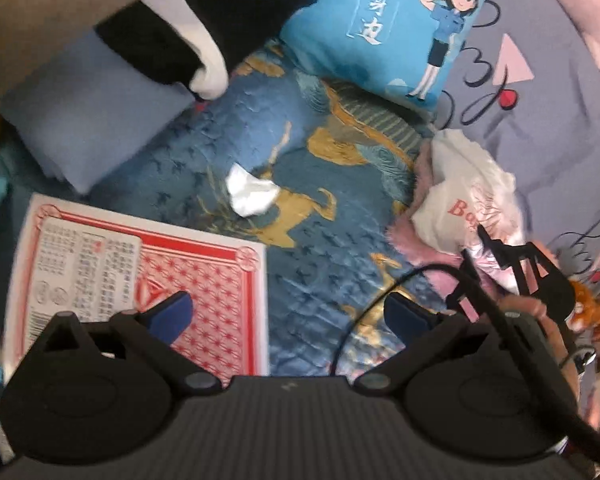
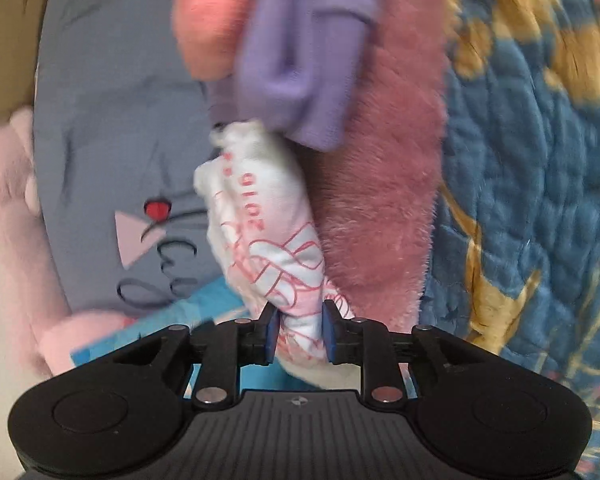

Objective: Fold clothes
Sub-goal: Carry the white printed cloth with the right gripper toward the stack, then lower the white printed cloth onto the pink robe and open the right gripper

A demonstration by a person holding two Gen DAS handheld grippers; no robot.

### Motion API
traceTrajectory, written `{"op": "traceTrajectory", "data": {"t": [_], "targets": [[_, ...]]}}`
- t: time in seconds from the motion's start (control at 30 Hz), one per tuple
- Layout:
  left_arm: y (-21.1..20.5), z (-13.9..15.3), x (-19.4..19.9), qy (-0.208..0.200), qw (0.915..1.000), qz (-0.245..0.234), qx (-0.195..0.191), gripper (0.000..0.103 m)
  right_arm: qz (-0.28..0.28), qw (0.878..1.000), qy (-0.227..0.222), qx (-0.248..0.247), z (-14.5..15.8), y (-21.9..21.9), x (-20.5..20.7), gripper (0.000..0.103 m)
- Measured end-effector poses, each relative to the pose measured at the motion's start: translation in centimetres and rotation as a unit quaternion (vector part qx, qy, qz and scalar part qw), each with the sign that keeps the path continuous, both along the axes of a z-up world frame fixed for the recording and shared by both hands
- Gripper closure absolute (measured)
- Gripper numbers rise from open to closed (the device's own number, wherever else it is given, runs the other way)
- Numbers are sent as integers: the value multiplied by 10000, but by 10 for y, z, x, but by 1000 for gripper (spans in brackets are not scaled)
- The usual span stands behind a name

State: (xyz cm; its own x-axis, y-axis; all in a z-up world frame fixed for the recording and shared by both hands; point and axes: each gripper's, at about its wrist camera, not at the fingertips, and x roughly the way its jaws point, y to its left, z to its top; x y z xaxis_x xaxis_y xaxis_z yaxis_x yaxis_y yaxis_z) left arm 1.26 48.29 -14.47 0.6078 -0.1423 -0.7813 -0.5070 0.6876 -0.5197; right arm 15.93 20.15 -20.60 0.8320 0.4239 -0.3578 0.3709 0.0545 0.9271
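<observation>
A crumpled white garment with red printed lettering (image 2: 260,220) lies on a fuzzy pink blanket (image 2: 380,184), bunched between the right gripper (image 2: 300,330), whose blue-padded jaws are clamped on its near end. A purple knitted garment (image 2: 304,48) touches its far end. The left gripper (image 1: 288,312) hovers wide open, holding nothing, above the blue quilted bedspread with gold deer (image 1: 228,128) and a red patterned card box (image 1: 204,272).

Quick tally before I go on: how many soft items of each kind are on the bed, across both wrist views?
Garments: 3 - white garment with red print, purple knit garment, coral-pink fleece piece
Cushions: 2 - plain blue-grey cushion, bright blue cushion with cartoon officer
Crumpled white tissue: 1
Total: 6
</observation>
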Motion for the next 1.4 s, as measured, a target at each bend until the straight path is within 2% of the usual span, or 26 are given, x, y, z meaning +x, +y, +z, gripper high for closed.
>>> {"op": "traceTrajectory", "data": {"t": [0.07,0.13,0.17,0.2,0.23,0.3,0.43,0.5,0.53,0.57,0.63,0.7,0.73,0.77,0.83,0.87,0.93,1.0,1.07,1.17,1.3,1.4], "targets": [[-3,3,0,-20,9999,-61,98,0,174,9980,-240,-560,28,-14,-8,68],[-5,5,0,-36,9999,-95,139,0,116,9891,-620,-1331,54,-28,-15,54],[-6,5,0,-45,9999,-99,126,0,13,9864,-684,-1496,59,-36,-16,47],[-7,6,-1,-54,9999,-103,114,0,-91,9832,-748,-1661,63,-43,-16,46],[-8,7,-1,-62,9999,-109,107,0,-151,9815,-744,-1756,66,-51,-14,45],[-12,9,0,-91,9998,-142,118,0,-61,9862,-422,-1599,60,-60,0,46],[-18,13,3,-160,9995,-208,147,0,-6,9904,-252,-1356,51,-53,16,47],[-20,15,4,-176,9995,-224,168,0,22,9922,-167,-1233,47,-50,24,55],[-20,16,5,-188,9994,-236,167,0,36,9930,-124,-1172,45,-49,28,74],[-21,17,5,-203,9994,-245,160,0,50,9938,-82,-1111,42,-47,32,86],[-20,17,4,-205,9994,-237,150,0,79,9947,-102,-1018,41,-44,38,89],[-20,17,4,-197,9995,-227,140,0,17,9923,-677,-1041,53,-46,20,89],[-19,17,4,-191,9995,-221,134,0,-113,9924,-751,-964,50,-49,8,90],[-19,17,3,-201,9995,-208,125,0,-199,9928,-699,-951,45,-52,-1,90],[-19,18,3,-228,9995,-188,118,0,-127,9929,37,-1186,17,-55,-1,89],[-19,18,3,-235,9995,-196,123,0,-58,9935,263,-1106,3,-57,1,85],[-21,19,3,-239,9994,-226,144,0,11,9949,168,-998,-4,-59,0,82],[-20,20,2,-241,9993,-232,172,0,83,9954,-37,-958,0,-60,-4,73],[-19,20,1,-245,9994,-203,168,0,193,9958,-143,-878,9,-59,-7,40],[-17,19,0,-263,9995,-136,99,0,344,9937,-491,-944,25,-57,-25,37],[-18,21,0,-281,9994,-133,130,0,876,9851,-860,-1203,34,-35,-32,31],[-16,21,-2,-314,9994,-102,80,0,1086,9822,-742,-1344,23,-9,-10,31]]}}
